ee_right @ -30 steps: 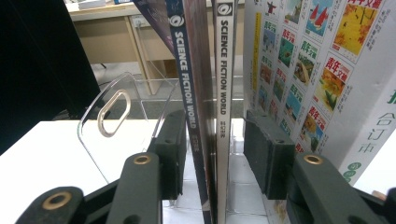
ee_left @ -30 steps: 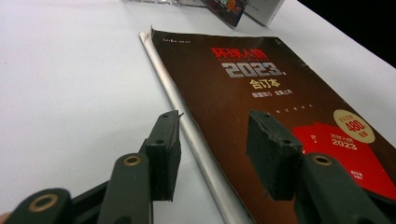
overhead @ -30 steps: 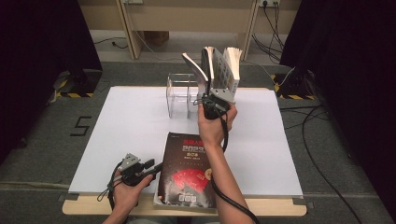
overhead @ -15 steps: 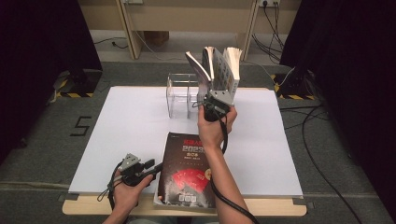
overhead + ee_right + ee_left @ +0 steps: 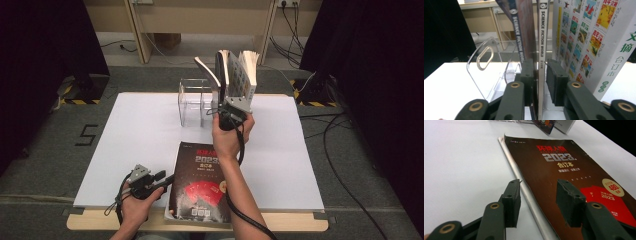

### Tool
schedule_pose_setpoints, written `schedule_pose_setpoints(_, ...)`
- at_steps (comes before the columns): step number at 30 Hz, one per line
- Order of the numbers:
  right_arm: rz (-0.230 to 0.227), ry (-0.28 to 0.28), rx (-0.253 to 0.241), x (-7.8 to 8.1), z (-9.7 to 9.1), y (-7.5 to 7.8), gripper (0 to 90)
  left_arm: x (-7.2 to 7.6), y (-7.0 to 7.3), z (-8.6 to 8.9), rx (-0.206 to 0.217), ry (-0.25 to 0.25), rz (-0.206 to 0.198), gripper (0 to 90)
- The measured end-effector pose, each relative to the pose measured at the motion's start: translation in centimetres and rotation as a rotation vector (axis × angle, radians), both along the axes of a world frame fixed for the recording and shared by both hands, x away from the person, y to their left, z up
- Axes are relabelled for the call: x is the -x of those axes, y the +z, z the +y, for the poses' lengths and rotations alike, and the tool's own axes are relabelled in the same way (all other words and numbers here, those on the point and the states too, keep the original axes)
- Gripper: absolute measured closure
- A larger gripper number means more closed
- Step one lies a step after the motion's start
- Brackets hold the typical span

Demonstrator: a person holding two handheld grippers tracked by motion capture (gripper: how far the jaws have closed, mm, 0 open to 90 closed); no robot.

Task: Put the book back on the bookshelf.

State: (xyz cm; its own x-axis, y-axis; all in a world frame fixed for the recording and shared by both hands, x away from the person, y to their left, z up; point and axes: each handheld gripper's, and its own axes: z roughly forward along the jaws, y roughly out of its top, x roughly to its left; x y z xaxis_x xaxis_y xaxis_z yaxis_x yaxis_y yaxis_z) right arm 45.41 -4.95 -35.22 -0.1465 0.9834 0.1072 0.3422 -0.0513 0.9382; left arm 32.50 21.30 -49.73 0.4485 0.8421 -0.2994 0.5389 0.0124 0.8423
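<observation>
**Closing on a magazine in the rack**

My right hand-held gripper [image 5: 539,72] is up at the clear acrylic rack [image 5: 194,102] at the far side of the bench [image 5: 125,135], and its jaws have just been closing around a thin "Science Fiction World" magazine [image 5: 541,37] standing among the upright volumes. In the right gripper view the spine runs straight up between the two pads; the left pad seems to touch it, while a sliver of gap may remain on the right, so I can't say the grip is firm yet. A second copy [image 5: 520,30] leans just beside it, and a thick white volume [image 5: 596,45] stands on the other side.

To me, that narrowing means the pick has begun: once the pads bite, the magazine can be drawn out of the rack.

My left hand-held gripper [image 5: 538,195] rests near the front edge, jaws moderately wide and holding nothing, straddling the spine edge of the dark 2023 book [image 5: 571,177] lying flat on the bench.
</observation>
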Motion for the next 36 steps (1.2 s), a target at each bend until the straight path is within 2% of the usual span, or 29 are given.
schedule_pose_setpoints(6, -0.004, 0.026, -0.010, 0.7, 0.3, -0.2, 72.5, 0.0, 0.0, 0.0, 0.000, 0.001, 0.000, 54.2)
schedule_pose_setpoints(18, 0.009, 0.104, 0.031, 1.7, 2.1, -1.9, 70.7, 0.0, 0.0, 0.0, -0.003, 0.001, -0.002, 54.3)
schedule_pose_setpoints(36, 0.000, 0.128, 0.032, 1.8, 2.4, -2.5, 64.6, 0.0, 0.0, 0.0, -0.003, -0.001, -0.002, 54.2)
